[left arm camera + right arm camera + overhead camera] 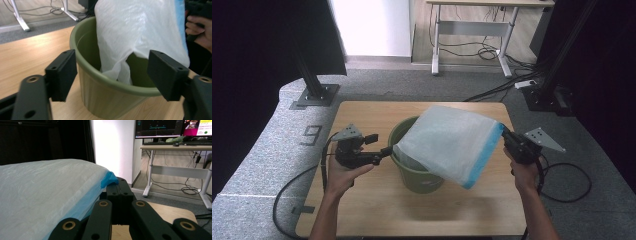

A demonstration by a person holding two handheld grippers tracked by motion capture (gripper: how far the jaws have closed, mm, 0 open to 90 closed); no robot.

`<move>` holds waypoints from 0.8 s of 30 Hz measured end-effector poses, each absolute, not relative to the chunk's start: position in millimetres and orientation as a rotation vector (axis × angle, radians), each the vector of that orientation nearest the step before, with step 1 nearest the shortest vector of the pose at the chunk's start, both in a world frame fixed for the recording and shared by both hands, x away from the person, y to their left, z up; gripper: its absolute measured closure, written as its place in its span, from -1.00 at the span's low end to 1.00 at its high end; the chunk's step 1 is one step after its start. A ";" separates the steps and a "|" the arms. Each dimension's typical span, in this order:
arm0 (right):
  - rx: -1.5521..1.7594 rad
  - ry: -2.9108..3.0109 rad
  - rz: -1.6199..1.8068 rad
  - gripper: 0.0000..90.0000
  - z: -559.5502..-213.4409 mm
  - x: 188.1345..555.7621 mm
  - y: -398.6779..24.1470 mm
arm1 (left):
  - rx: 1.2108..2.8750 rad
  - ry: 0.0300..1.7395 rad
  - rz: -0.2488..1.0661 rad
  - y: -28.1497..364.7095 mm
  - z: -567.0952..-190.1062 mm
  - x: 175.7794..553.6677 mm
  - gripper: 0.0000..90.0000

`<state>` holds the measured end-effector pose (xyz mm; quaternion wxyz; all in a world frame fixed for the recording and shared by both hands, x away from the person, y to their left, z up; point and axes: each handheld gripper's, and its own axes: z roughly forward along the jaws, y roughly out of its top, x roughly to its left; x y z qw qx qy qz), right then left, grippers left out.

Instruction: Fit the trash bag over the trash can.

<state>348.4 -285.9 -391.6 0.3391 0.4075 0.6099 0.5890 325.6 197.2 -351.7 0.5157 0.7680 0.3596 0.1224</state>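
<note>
Your left gripper (112, 75), nearest the lens in the left gripper view, stands with its two black jaws spread wide on either side of the near wall of the green bin (110, 100), pressing on nothing; the loose lower corner of the white bin liner (135, 32) hangs free between and beyond them, draped just inside the rim. Your right gripper (117, 192) has its jaws pressed together on the liner's blue hem (108, 180), pinching one corner of the mouth so the film is carried taut and tilted above the bin rather than slumping into it. In the high view the bin (412, 172) sits near the middle of the wooden table (362, 200), slightly toward its near edge, with the liner (447, 142) stretched from the bin's left rim up and across to the right gripper (507, 136) by the table's right edge; the left gripper (382, 145) waits just beside the bin's left wall. Holding one corner high probably keeps the mouth reachable for a fresh grip by the open left jaws, though whether the liner's mouth is already parted cannot be judged from these angles.
</note>
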 end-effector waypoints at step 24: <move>0.819 1.805 1.675 0.97 -390.4 319.2 -213.6 | 1.969 0.718 0.269 105.5 -349.3 318.7 -0.62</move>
